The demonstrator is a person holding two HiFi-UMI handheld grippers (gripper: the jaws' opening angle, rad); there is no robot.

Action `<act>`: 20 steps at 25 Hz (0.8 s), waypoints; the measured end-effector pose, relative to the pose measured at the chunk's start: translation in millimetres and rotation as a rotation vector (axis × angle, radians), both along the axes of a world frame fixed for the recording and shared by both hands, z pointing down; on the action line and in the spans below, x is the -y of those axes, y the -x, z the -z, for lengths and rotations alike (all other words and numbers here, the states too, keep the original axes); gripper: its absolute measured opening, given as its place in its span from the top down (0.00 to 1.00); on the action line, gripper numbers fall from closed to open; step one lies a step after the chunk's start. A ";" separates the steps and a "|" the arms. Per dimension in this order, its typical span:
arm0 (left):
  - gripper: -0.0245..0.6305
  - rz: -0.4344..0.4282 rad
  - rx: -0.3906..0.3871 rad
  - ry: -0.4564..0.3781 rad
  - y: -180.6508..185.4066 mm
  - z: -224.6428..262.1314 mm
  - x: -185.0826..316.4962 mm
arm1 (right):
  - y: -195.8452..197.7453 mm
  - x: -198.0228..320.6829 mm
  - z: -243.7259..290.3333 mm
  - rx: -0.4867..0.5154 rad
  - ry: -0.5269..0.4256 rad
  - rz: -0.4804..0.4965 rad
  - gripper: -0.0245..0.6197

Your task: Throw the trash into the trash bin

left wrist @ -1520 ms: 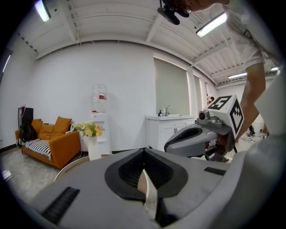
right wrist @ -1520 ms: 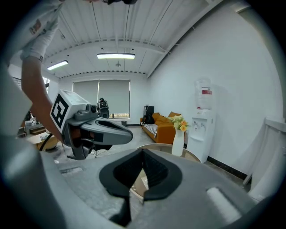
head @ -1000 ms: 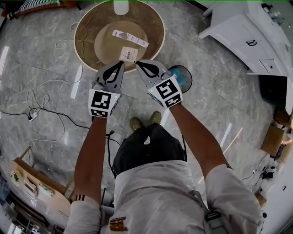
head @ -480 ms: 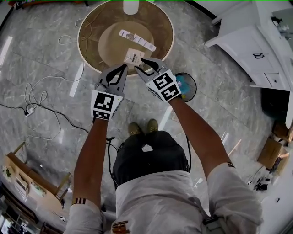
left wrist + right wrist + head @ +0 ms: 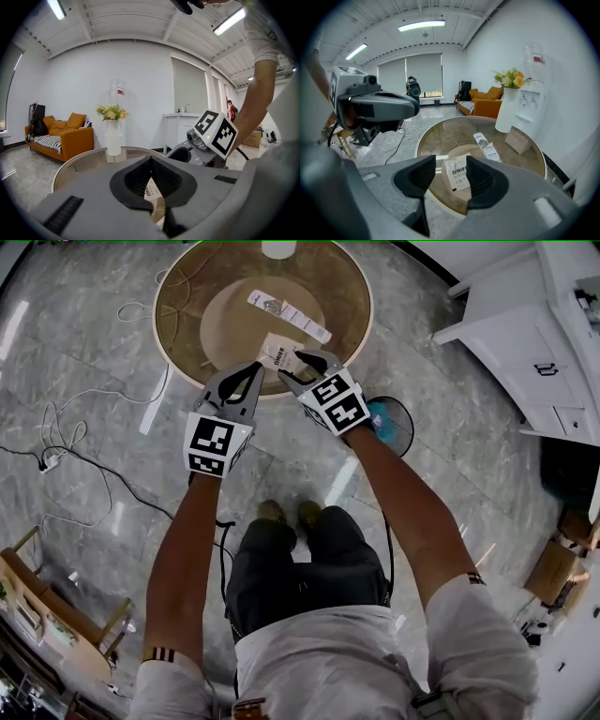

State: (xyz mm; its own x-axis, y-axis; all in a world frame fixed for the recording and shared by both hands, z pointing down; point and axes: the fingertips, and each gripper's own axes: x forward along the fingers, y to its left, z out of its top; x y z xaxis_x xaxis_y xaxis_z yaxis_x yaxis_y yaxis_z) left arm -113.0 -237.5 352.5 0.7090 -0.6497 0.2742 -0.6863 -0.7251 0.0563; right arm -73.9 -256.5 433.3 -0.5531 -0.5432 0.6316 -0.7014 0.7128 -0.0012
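A white printed packet (image 5: 277,351) lies near the front edge of the round glass table (image 5: 178,352). A long white wrapper (image 5: 291,315) lies further back. My right gripper (image 5: 298,367) hovers just over the packet with its jaws opening. In the right gripper view the packet (image 5: 458,175) shows in the gap between the jaws (image 5: 451,164), untouched by the pads. My left gripper (image 5: 255,367) is beside it on the left, shut and empty (image 5: 151,160). A round mesh trash bin (image 5: 405,432) with something blue inside stands on the floor to the right, partly hidden by my right gripper.
A white vase (image 5: 507,115) with flowers and a small box (image 5: 518,139) stand at the table's far side. Cables (image 5: 66,442) trail over the marble floor on the left. A white cabinet (image 5: 525,343) stands at the right, an orange sofa (image 5: 70,133) beyond the table.
Both grippers have sunk toward the table's front edge. The right gripper's jaws, shut a second ago, have spread apart; the left gripper stays shut.
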 end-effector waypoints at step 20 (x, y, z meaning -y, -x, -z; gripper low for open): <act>0.96 0.012 -0.005 -0.053 6.8 -68.7 15.6 | -3.2 35.2 -104.1 -0.136 0.139 0.037 0.57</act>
State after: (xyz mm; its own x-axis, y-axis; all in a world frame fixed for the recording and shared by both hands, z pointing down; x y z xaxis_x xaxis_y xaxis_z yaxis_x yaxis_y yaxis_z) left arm -119.8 -253.1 421.2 0.7025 -0.6714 0.2359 -0.6945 -0.7191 0.0214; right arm -70.6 -291.7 537.5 -0.4751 -0.4267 0.7696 -0.6754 0.7374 -0.0081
